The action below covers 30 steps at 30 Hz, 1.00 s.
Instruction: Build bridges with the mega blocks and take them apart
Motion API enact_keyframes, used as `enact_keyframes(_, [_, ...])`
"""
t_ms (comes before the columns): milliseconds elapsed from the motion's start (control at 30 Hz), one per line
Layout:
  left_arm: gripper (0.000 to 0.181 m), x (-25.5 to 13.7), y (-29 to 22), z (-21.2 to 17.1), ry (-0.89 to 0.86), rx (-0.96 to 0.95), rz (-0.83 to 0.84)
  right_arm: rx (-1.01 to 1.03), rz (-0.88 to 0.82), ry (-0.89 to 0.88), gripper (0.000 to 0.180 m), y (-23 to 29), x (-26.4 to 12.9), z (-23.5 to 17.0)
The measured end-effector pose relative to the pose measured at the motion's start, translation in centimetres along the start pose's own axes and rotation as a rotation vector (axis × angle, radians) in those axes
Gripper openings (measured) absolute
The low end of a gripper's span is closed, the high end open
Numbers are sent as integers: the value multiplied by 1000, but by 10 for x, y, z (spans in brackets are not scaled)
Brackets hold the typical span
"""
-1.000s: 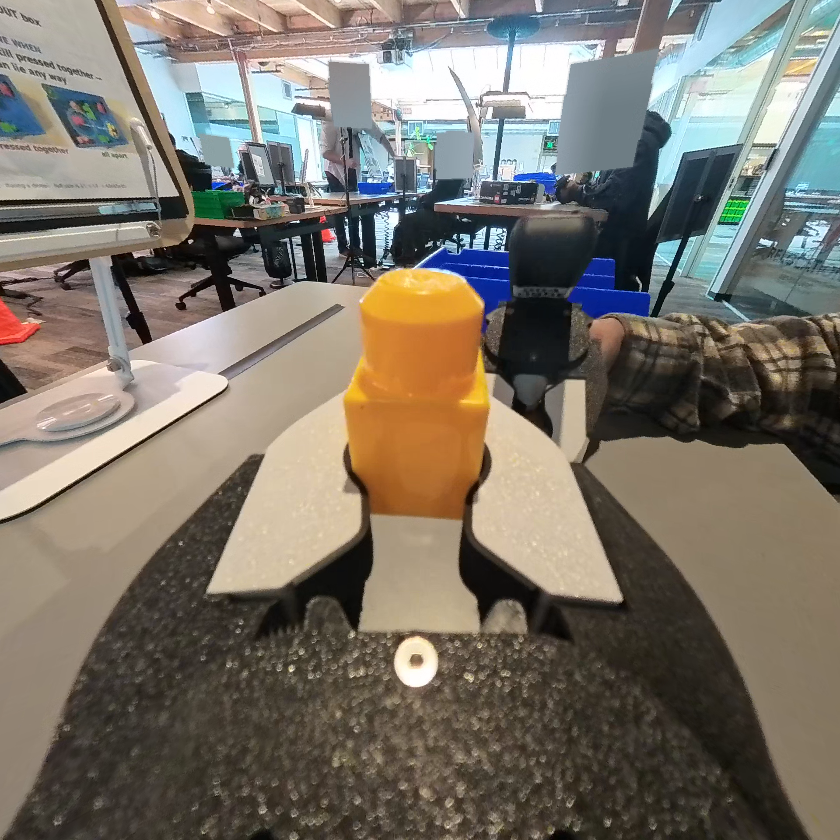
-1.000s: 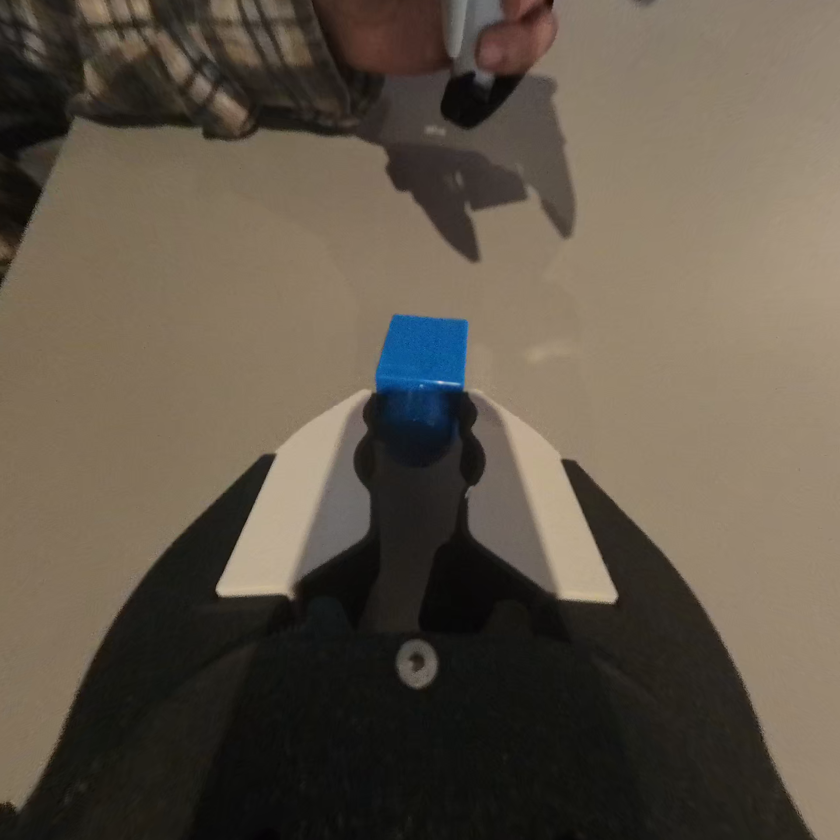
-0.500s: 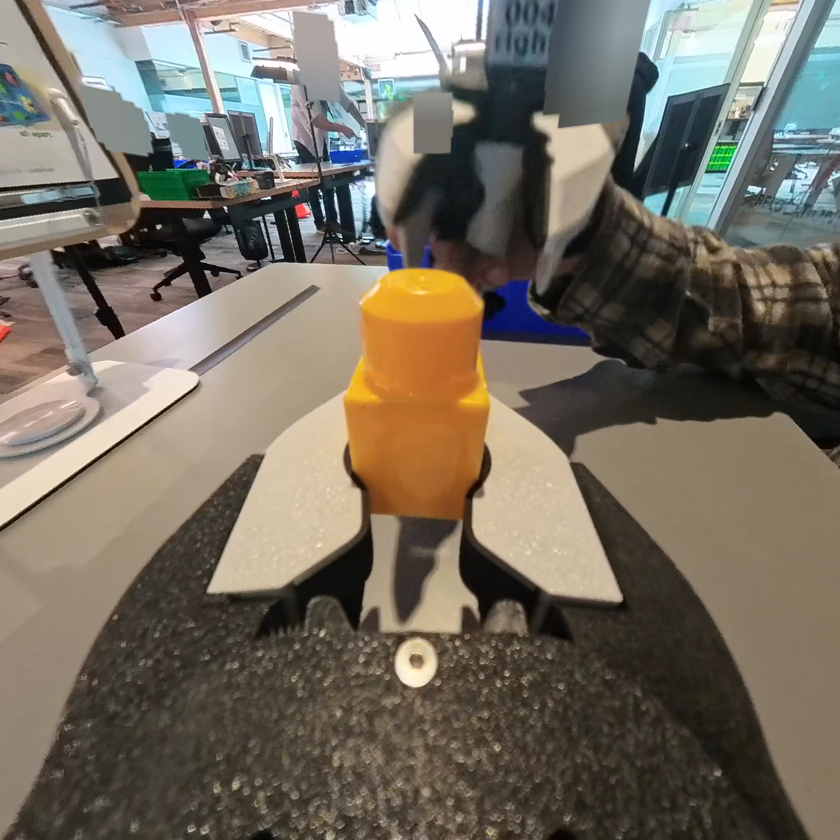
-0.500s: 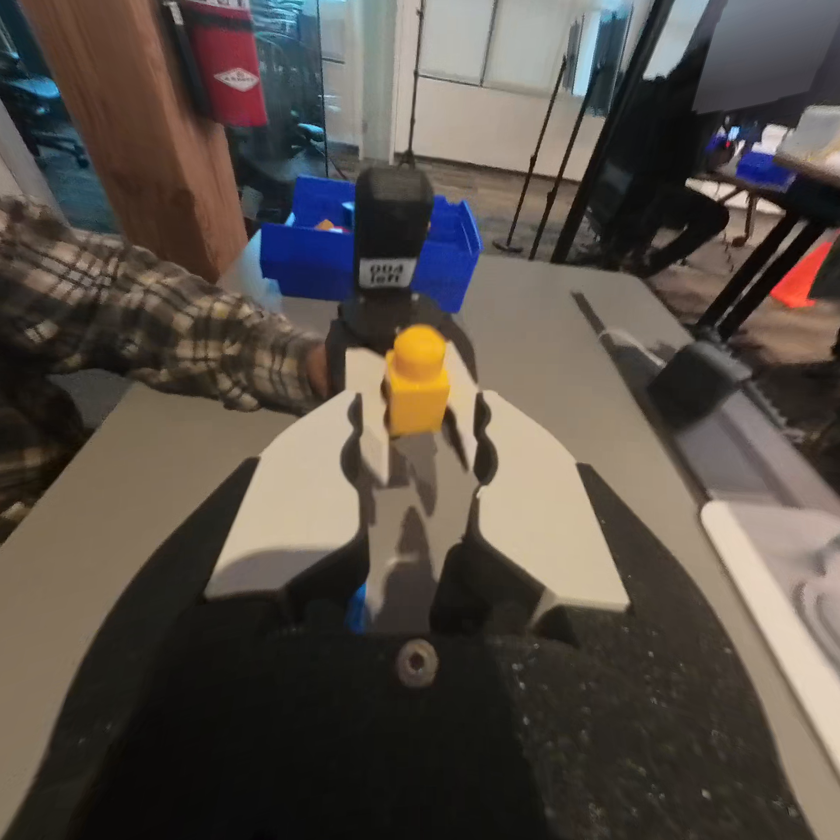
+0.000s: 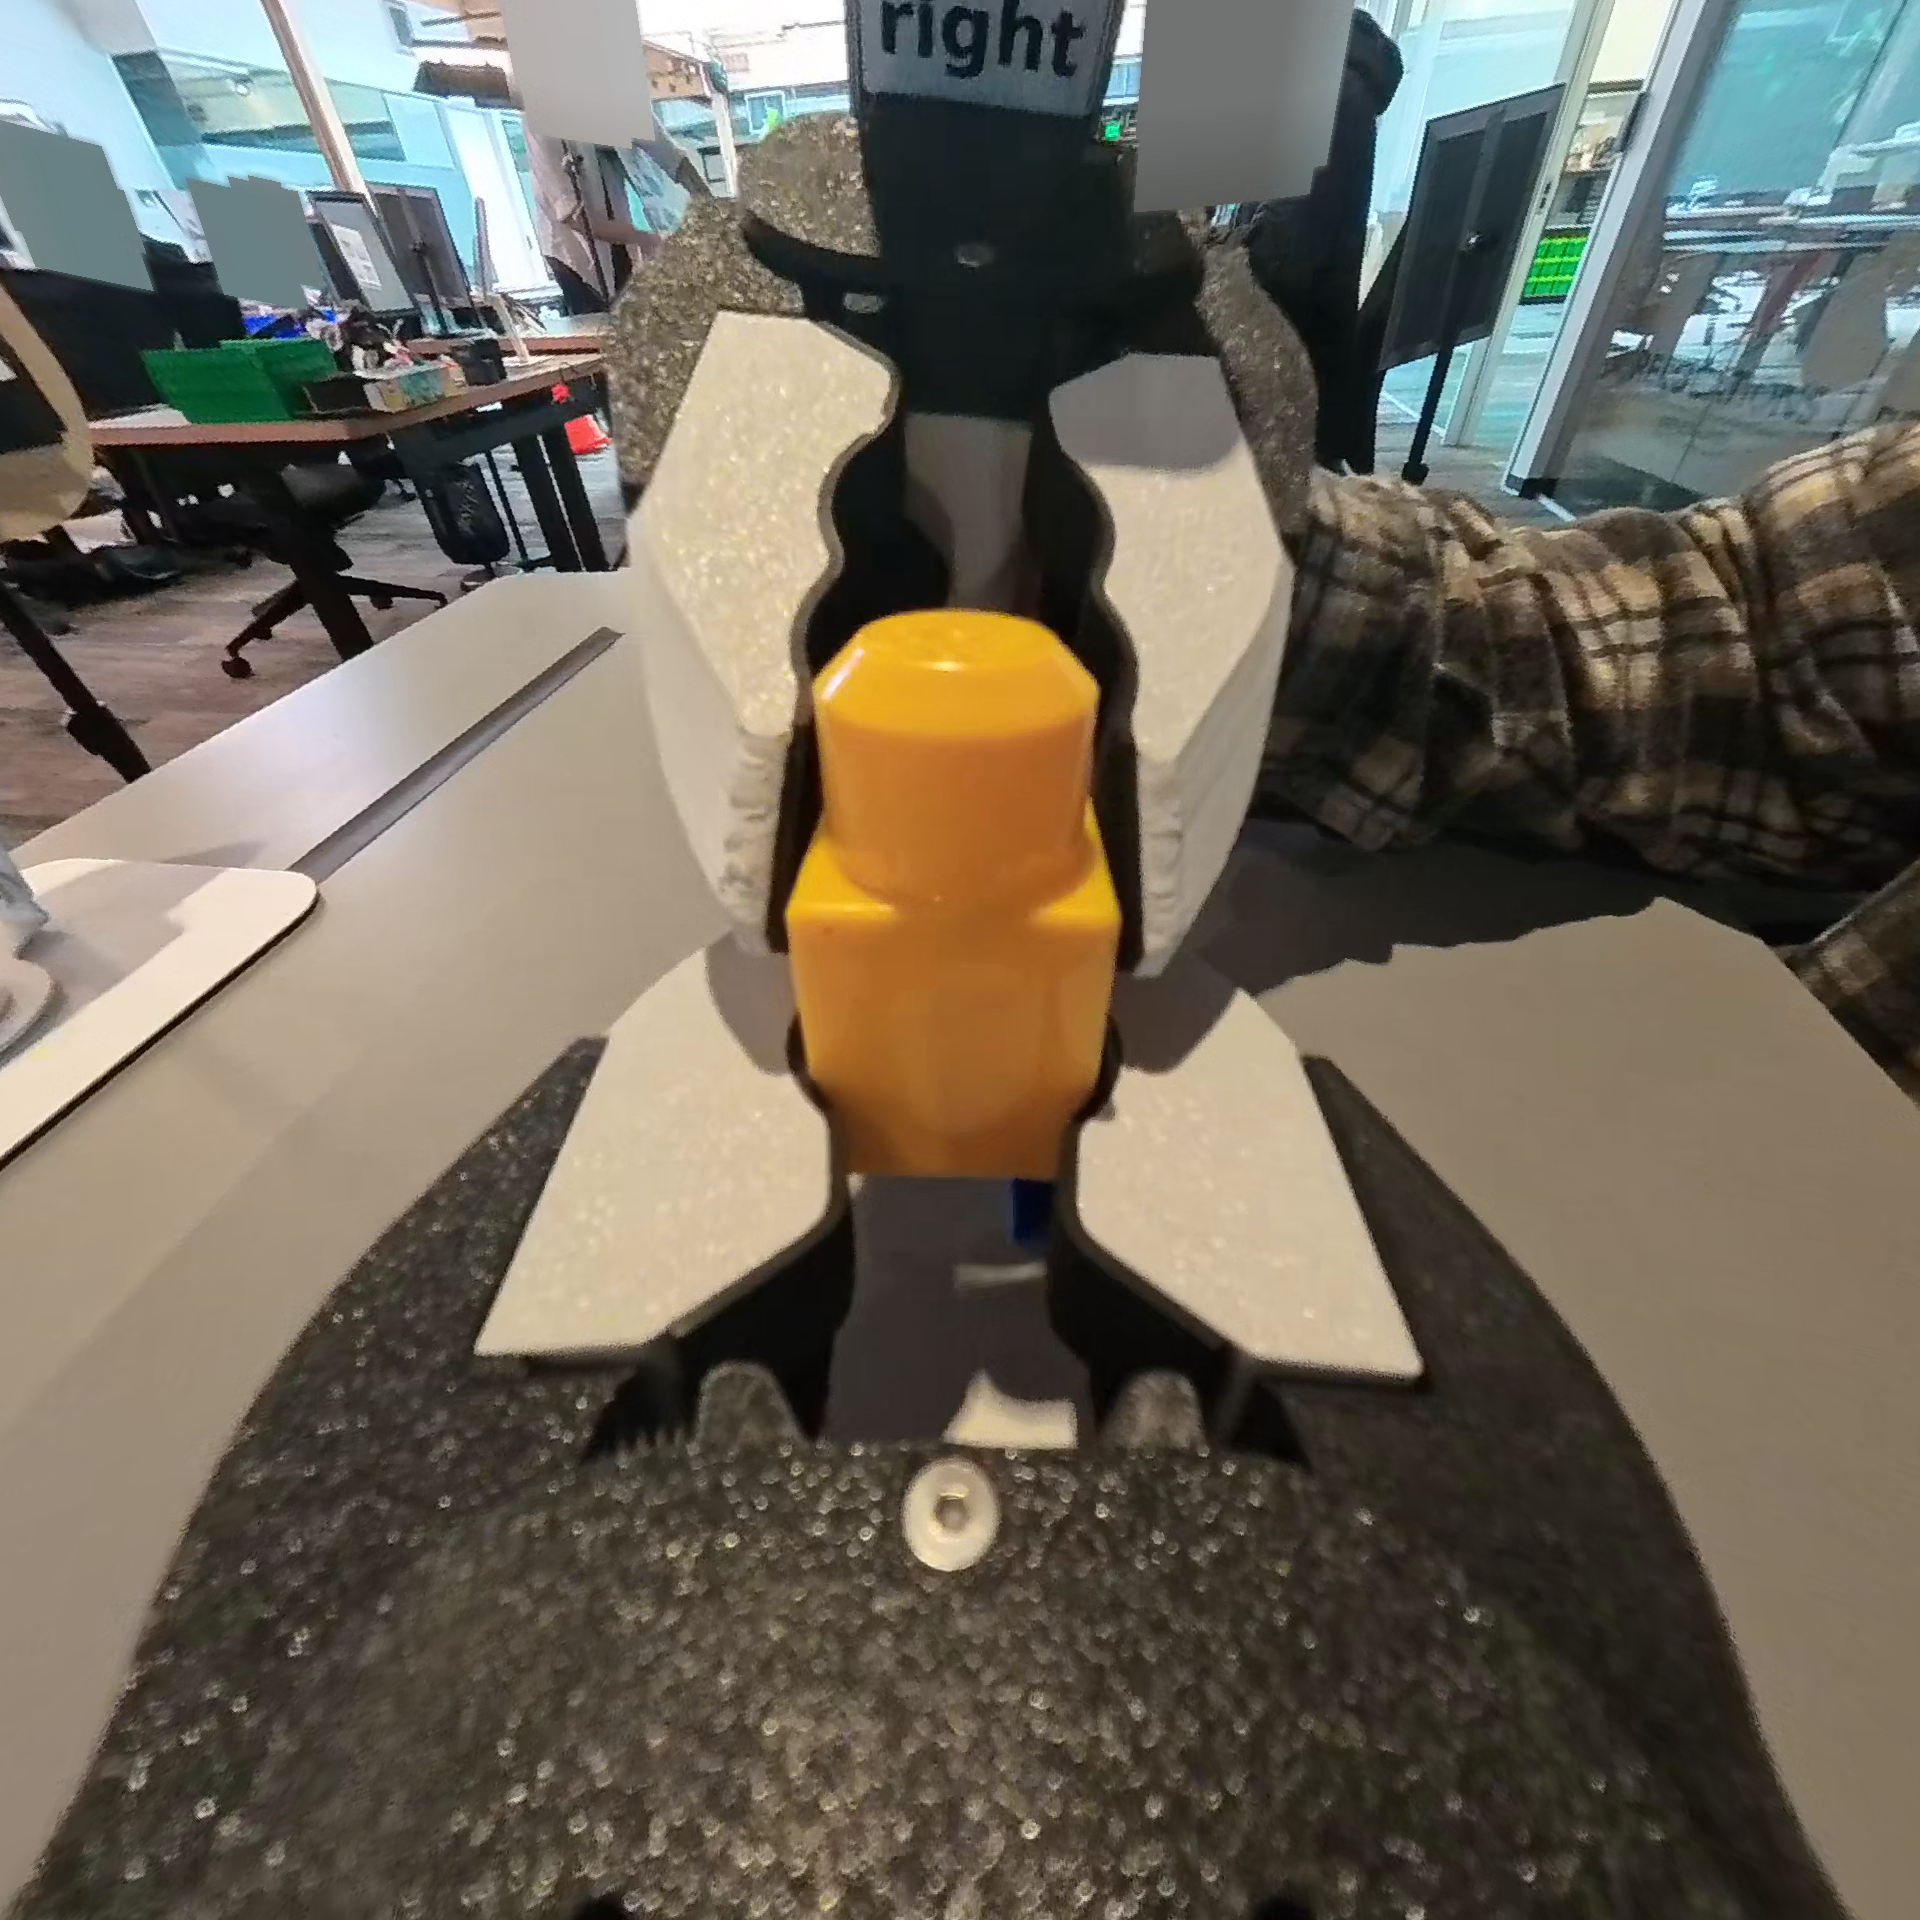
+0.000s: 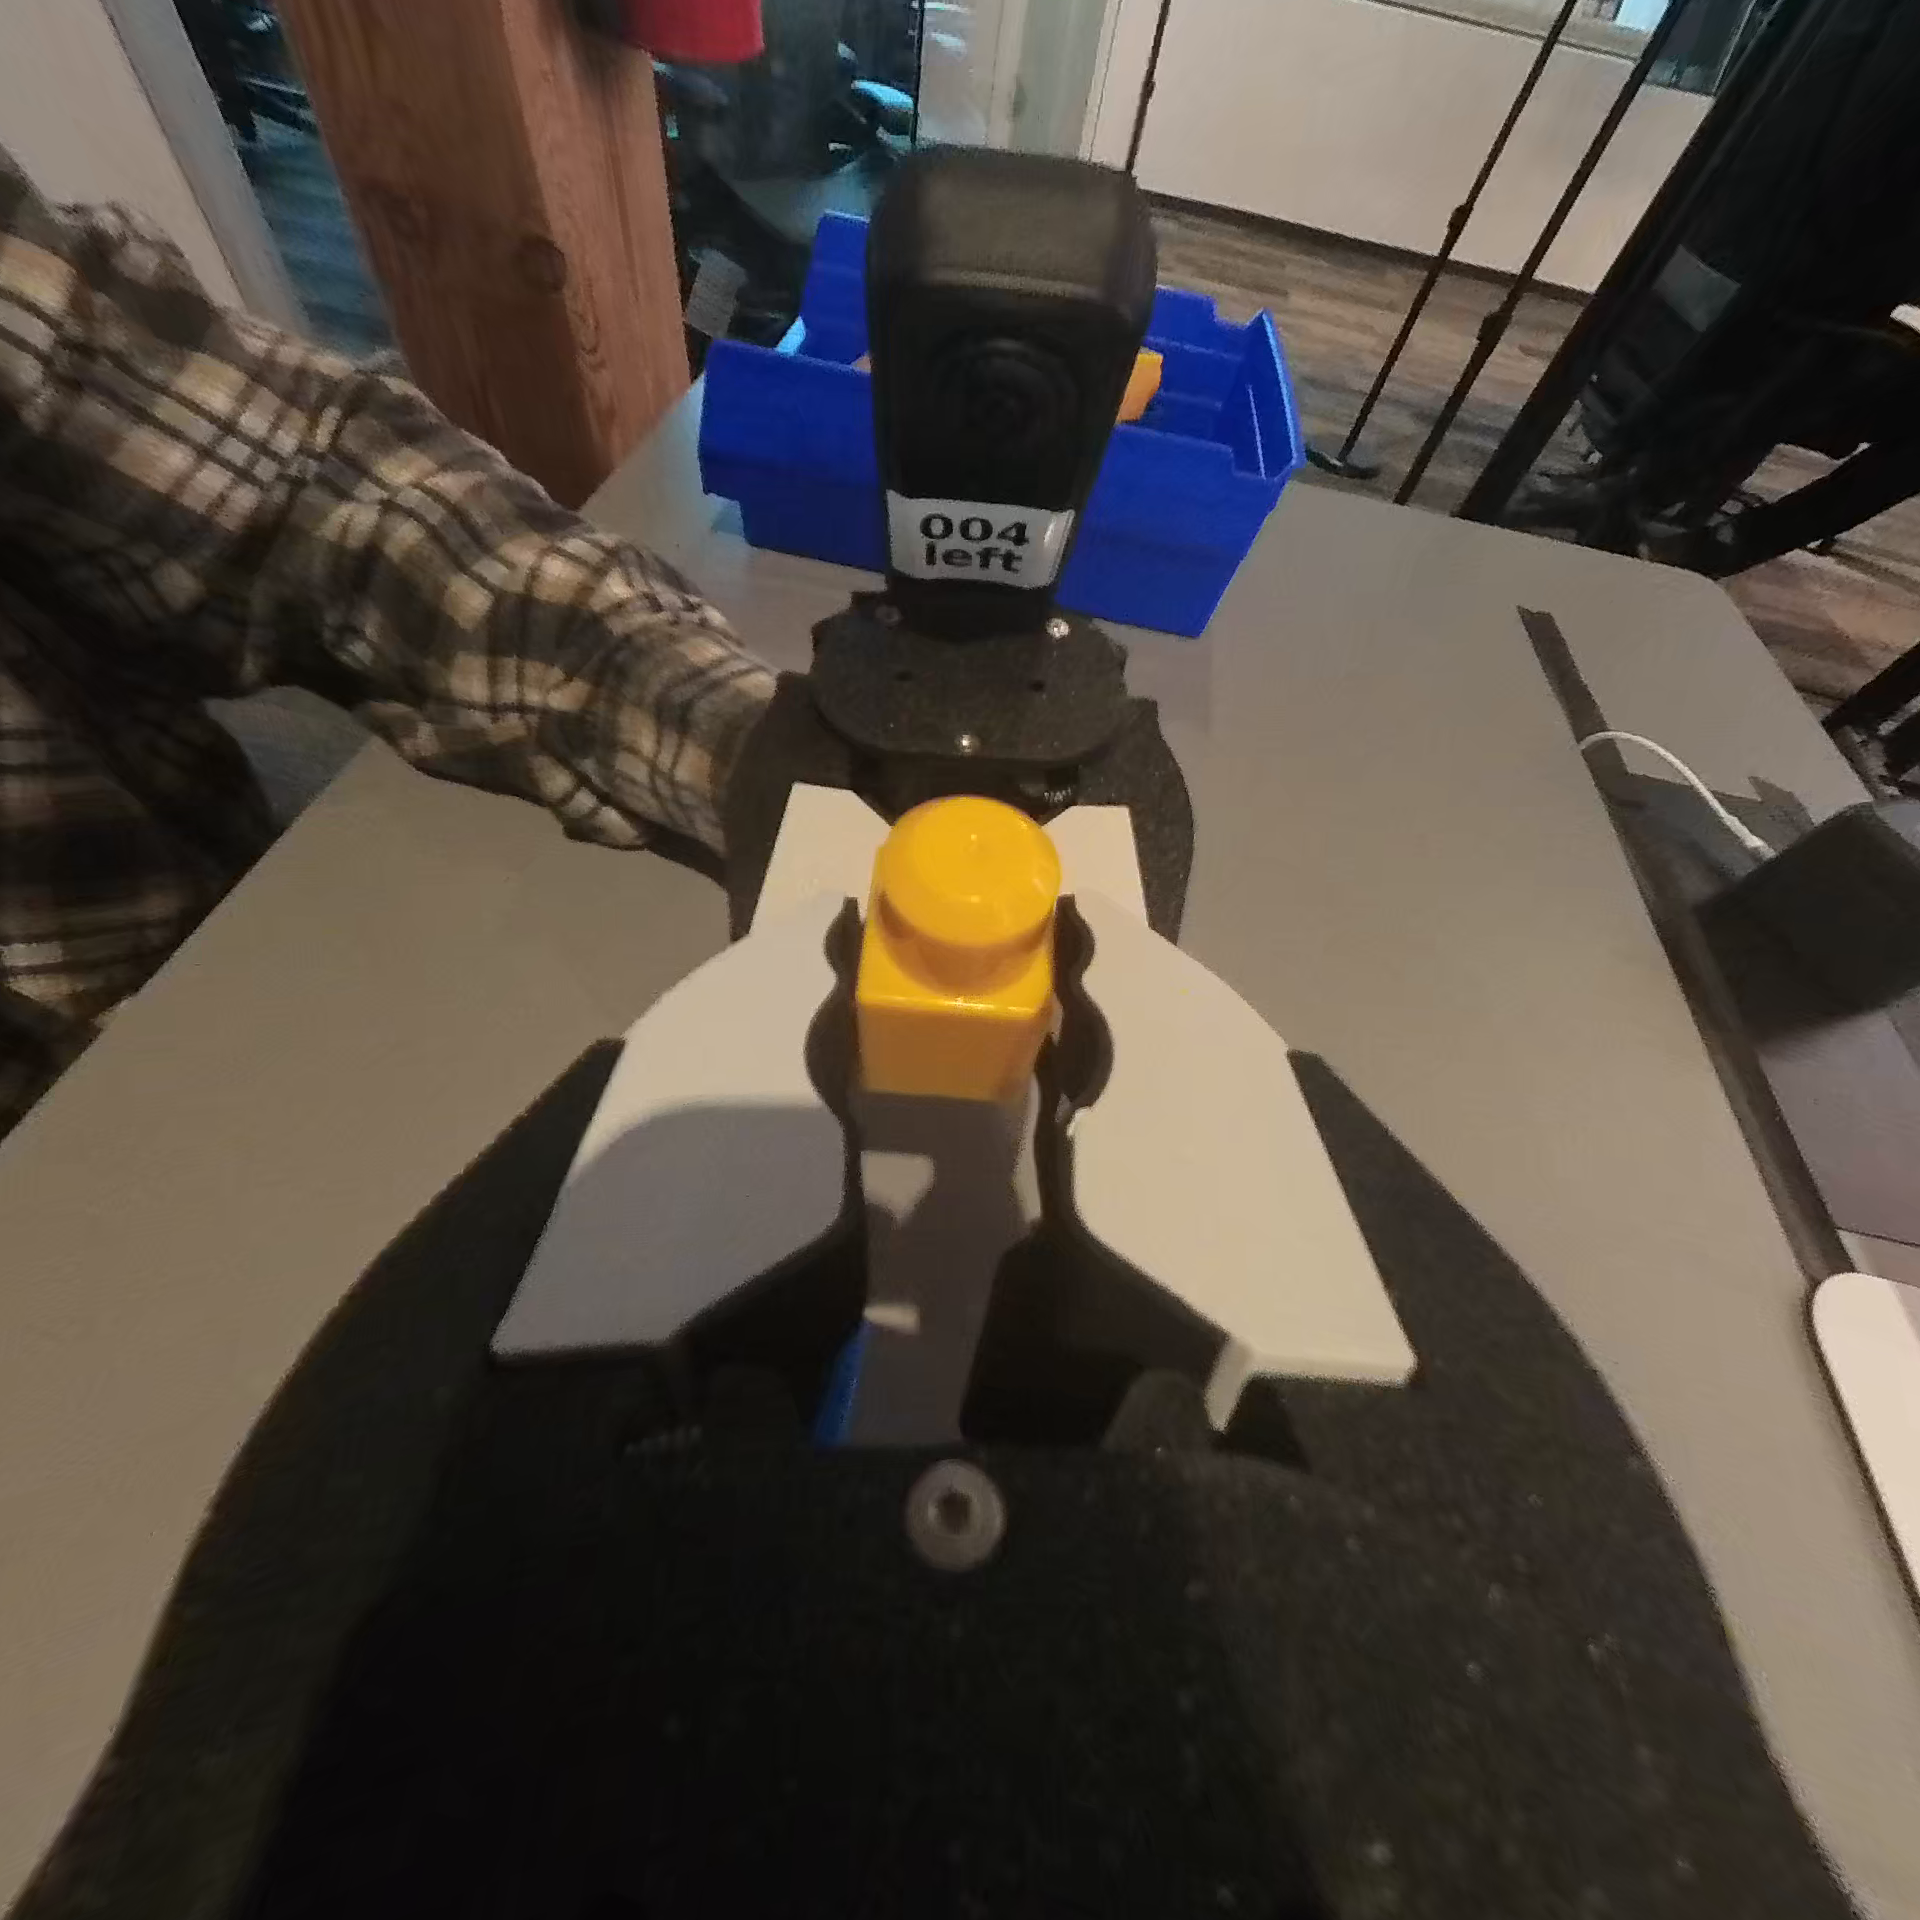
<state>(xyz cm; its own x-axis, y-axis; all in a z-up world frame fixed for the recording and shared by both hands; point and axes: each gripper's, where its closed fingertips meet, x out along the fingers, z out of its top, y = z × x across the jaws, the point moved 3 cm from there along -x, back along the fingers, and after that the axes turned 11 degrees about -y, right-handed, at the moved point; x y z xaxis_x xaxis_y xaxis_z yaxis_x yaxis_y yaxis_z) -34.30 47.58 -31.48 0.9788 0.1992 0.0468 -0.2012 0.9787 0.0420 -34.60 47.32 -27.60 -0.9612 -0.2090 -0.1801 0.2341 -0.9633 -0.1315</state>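
Observation:
An orange mega block stands upright, stud up, between my two grippers above the grey table. My left gripper is shut on its body. My right gripper faces the left one head-on, and its fingers flank the block's upper part and stud. I cannot tell whether they press on it. In the left wrist view the right gripper fills the area behind the block. A sliver of a blue block shows low between the right fingers, and under the orange block in the left view.
A blue bin sits on the table behind the left gripper. A white stand base lies at the left. A dark device with a white cable sits at the right edge. Plaid sleeves reach in. Across from one pair of fingers to the other is roughly 6 cm.
My right gripper held the blue block over the table, then let it go, swung up level and moved in around the orange block. My left gripper kept its hold.

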Motion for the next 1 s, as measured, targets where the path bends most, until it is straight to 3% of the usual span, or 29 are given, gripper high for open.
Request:
enact_keyframes(67, [50, 2, 0, -1, 9, 2, 6, 38, 8, -36, 35, 0, -1, 4])
enact_keyframes(167, [91, 8, 3, -6, 34, 10, 51, 89, 26, -97, 35, 0, -4, 12])
enact_keyframes(267, [101, 13, 1, -9, 42, 10, 50, 86, 22, -104, 35, 0, -2, 11])
enact_keyframes(433, [99, 14, -5, -3, 5, 10, 18, 78, 34, -44, 35, 4, 7, 2])
enact_keyframes(767, [77, 9, -5, -4, 24, 31, 19, 56, -2, -19, 35, 4, 16, 1])
enact_keyframes(1000, [75, 10, -7, -2, 13, 38, 11, 42, 11, -26, 35, 6, 16, 3])
